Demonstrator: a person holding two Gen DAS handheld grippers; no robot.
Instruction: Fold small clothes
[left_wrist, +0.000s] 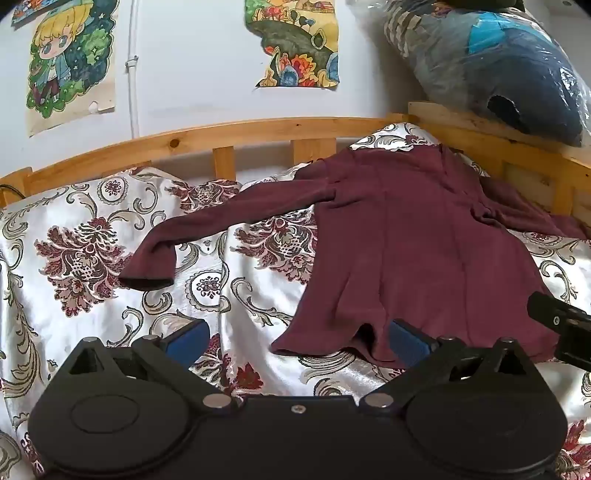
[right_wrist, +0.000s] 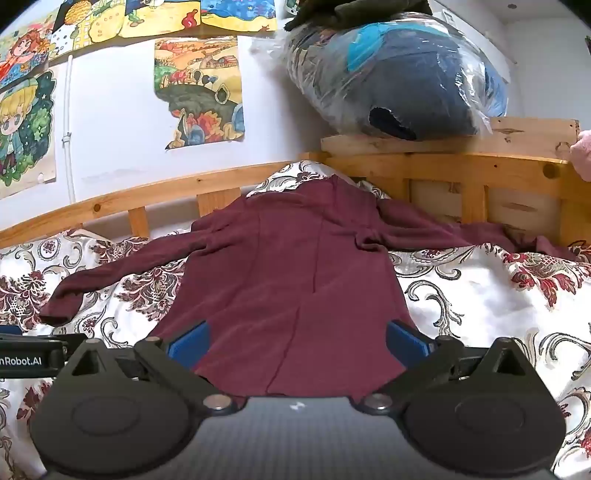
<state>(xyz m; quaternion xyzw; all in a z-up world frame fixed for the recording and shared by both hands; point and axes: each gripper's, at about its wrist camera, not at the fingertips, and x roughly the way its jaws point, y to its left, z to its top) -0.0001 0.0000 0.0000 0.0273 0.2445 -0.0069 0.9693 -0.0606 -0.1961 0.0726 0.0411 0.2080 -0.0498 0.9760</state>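
I am holding left gripper (left_wrist: 297, 341) and right gripper (right_wrist: 298, 341) spread wide, pinching nothing | maroon shirt (right_wrist: 295, 273) is lying flat on the floral bedspread (right_wrist: 480, 295), hem nearest | sleeves are sprawling outward (no fold made) | all folding remaining

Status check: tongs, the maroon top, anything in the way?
Left tongs open, empty. Right tongs open over the hem, not gripping. Maroon top spread flat on floral bedspread, sleeves out, unfolded. Nothing in the way.

Garment (left_wrist: 413, 236) on bedspread (left_wrist: 74, 229); bag (left_wrist: 498, 62) behind
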